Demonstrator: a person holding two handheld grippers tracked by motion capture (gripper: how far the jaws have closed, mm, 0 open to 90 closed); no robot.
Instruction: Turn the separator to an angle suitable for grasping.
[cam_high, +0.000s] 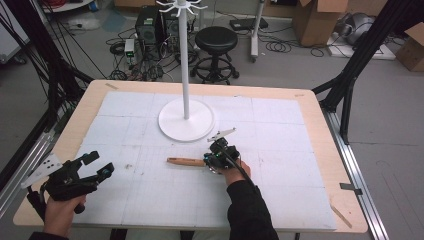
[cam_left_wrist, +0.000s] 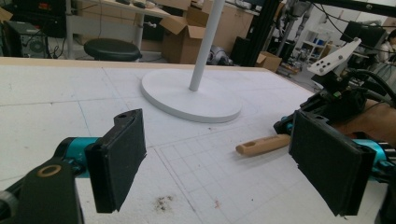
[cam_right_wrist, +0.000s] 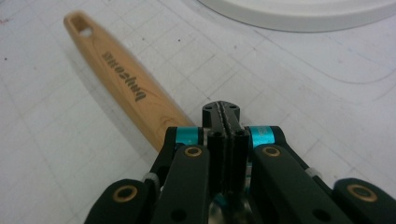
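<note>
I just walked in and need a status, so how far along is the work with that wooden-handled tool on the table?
Early stage. Done: the right claw is down at one end of the wooden handle, its jaws pressed together; whether they pinch part of the tool I cannot tell. In hand: the handle lies flat on the white mat. The left claw waits open, apart from it. Left: lifting the tool, possibly toward the white stand.

We hold the left gripper (cam_high: 95, 165) low at the near left corner, our left hand (cam_high: 62, 212) wrapped round its grip from below; its jaws stand wide apart with nothing between them, pointing across to the right. Our right hand (cam_high: 235, 175), in a dark sleeve, reaches in from the near edge to mid-table. The right gripper (cam_high: 216, 159) points down and leftward, its jaws pressed flat together.
</note>
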